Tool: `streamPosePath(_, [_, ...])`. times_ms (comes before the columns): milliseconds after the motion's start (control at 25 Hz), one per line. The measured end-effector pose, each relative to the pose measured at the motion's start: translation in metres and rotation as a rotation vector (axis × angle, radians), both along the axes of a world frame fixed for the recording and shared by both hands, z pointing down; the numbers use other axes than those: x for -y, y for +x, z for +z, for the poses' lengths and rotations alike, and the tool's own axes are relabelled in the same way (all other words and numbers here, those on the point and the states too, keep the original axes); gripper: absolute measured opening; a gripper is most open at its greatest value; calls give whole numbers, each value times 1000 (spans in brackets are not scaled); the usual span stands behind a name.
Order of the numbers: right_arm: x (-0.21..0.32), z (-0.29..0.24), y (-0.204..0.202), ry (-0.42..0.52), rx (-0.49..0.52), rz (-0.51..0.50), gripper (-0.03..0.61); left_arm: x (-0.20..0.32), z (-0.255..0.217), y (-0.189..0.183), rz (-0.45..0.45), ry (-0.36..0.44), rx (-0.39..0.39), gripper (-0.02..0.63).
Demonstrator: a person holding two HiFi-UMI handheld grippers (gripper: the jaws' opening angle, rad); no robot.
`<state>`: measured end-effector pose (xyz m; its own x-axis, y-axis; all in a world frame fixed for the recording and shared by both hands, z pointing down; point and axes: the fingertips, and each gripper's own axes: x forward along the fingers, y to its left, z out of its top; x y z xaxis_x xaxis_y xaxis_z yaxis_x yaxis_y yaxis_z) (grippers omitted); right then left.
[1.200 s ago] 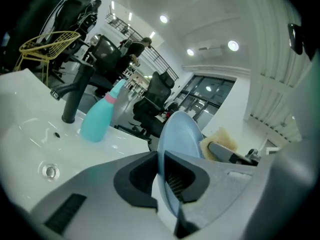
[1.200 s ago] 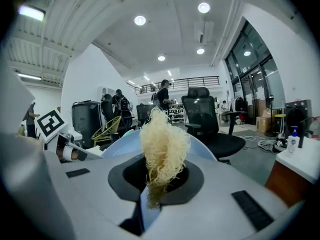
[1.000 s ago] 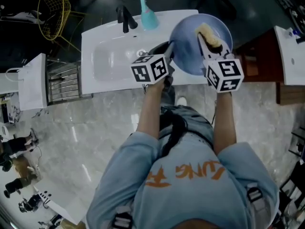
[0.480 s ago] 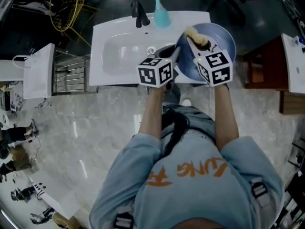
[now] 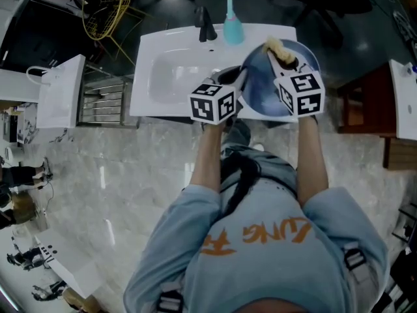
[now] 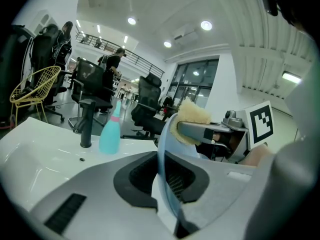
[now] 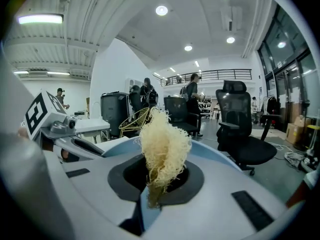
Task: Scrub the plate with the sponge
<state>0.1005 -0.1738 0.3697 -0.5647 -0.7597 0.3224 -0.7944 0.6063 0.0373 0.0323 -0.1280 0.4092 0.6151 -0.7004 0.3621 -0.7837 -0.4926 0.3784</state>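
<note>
Blue and shallow, the plate (image 5: 264, 91) hangs over the right end of a white sink (image 5: 151, 103), not resting on it. The plate is tipped up on edge rather than lying flat. The left gripper (image 5: 240, 77) has its jaws drawn in narrow on the plate's near-left rim. In the left gripper view that thin rim (image 6: 162, 166) runs straight up between the two grey jaws, pinched by the dark pads. The right gripper (image 5: 284, 61) reaches across the plate's face from the near side, with its jaws closed on a pale yellow, stringy sponge (image 5: 281, 49). In the right gripper view the sponge (image 7: 162, 149) stands up out of the jaws as a frayed tuft, with the plate's blue surface (image 7: 210, 153) directly behind it. From the left gripper view the sponge (image 6: 192, 116) sits at the plate's upper edge and appears to be touching it, though how firmly it presses is hard to judge there. At the back of the sink a black tap (image 5: 205, 25) stands just beside a teal bottle (image 5: 232, 26). A yellow wire chair (image 5: 107, 8) sits on the dark floor beyond, well apart from the sink.
</note>
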Motion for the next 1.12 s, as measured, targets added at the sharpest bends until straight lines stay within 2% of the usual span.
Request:
streamPosePath(400, [10,5,87,-18,-1,259,31,5,1,22,52,7,12,28])
streamPosePath(760, [1,30,155,-86,-12,461,31,12,5,33,38,-27,-53,31])
streamPosePath(920, [1,26,148,-87,20,440,31,14,12,29,12,-54,-70,31])
streamPosePath(1120, [4,-2,91,-8,51,301,31,17,11,16,-25,-54,-84,31])
